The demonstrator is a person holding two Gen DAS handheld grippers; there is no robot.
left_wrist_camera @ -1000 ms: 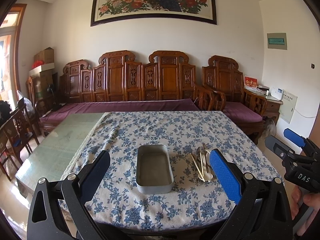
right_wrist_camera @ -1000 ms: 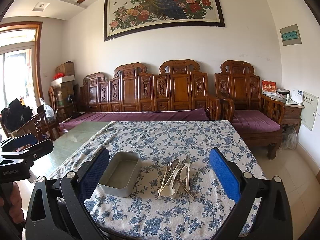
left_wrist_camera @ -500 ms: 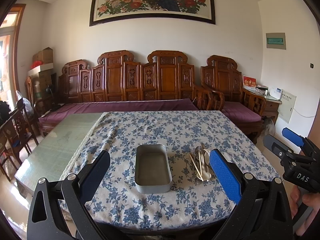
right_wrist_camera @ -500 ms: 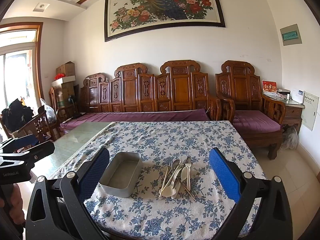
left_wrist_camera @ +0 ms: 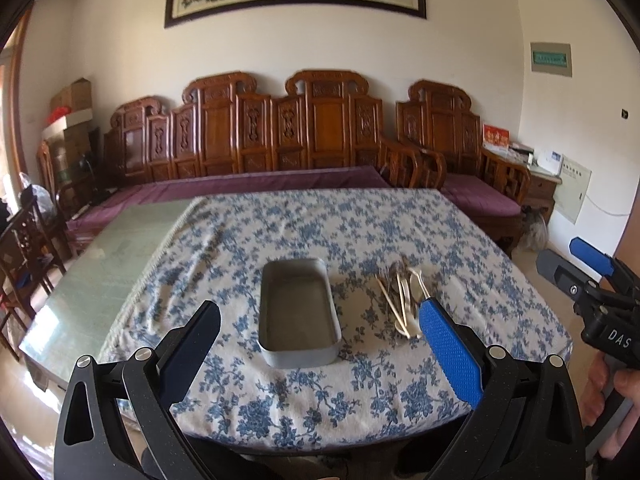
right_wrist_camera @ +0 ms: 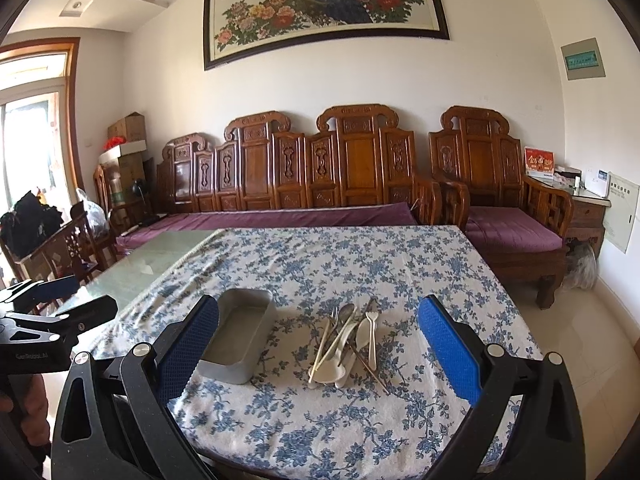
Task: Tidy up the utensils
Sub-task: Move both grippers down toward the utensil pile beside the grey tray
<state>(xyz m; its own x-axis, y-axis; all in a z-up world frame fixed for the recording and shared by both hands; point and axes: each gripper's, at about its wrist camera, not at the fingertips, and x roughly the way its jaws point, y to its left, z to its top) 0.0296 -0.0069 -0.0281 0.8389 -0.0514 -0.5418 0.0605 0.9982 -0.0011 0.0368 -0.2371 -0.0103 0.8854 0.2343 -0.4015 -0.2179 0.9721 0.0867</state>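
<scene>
My jaws are wide apart on both my left gripper [left_wrist_camera: 320, 344] and right gripper [right_wrist_camera: 318, 344], held near the table's front edge. The tin [left_wrist_camera: 298, 310] and spoons [right_wrist_camera: 348, 340] sit there; only my left view cuts off the painting [right_wrist_camera: 324, 8].

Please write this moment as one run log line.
left tool: open, empty | right tool: open, empty | utensils: piled beside tin | tin: empty

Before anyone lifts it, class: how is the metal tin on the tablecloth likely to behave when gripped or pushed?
The metal tin looks thin-walled and empty, so probably light and stiff. Its smooth sides may slip between the pads. It sits low and flat, so it is unlikely to tip; pushed, it could drag and wrinkle the tablecloth.
</scene>
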